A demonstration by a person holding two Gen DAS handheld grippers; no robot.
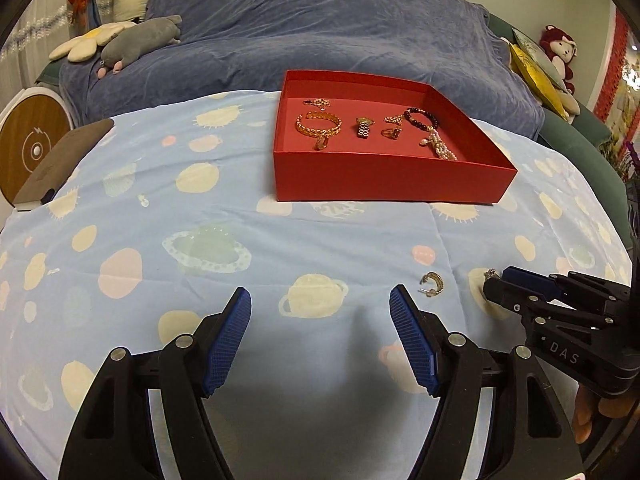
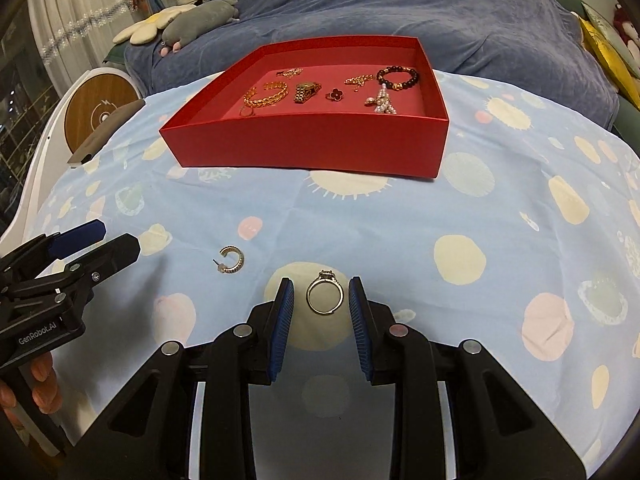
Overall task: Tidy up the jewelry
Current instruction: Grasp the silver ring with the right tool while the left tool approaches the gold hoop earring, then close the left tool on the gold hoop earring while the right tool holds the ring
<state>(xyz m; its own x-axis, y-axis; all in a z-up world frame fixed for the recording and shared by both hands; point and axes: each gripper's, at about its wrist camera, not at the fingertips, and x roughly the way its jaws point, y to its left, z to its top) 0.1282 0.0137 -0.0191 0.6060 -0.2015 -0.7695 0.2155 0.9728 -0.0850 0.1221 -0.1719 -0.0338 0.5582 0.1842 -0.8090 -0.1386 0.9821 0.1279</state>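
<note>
While the right gripper (image 2: 321, 304) hangs low over the counter (image 2: 400, 220) with its jaws set narrow, a silver ring (image 2: 325, 297) lies flat on the planet-print cloth between the two blue pads, a sliver of gap showing on either side so that neither pad presses on it. To the left of it, near but apart, a small hoop earring (image 2: 231, 261) rests on the same cloth. The left gripper (image 1: 320, 320) stands wide with nothing between its fingers; the hoop earring (image 1: 432, 283) sits just beyond and to the right of its right fingertip, outside the jaws. Farther back on the counter sits a shallow red box (image 2: 304, 148), and inside it lie a gold chain bracelet (image 2: 266, 96), a gold watch (image 2: 306, 90), a red clover ring (image 2: 335, 96), a dark bead bracelet (image 2: 398, 78) and a pearl piece (image 2: 384, 104), all spread apart on the box floor. Behind the counter a blue blanket (image 2: 400, 12) covers a sofa.
</note>
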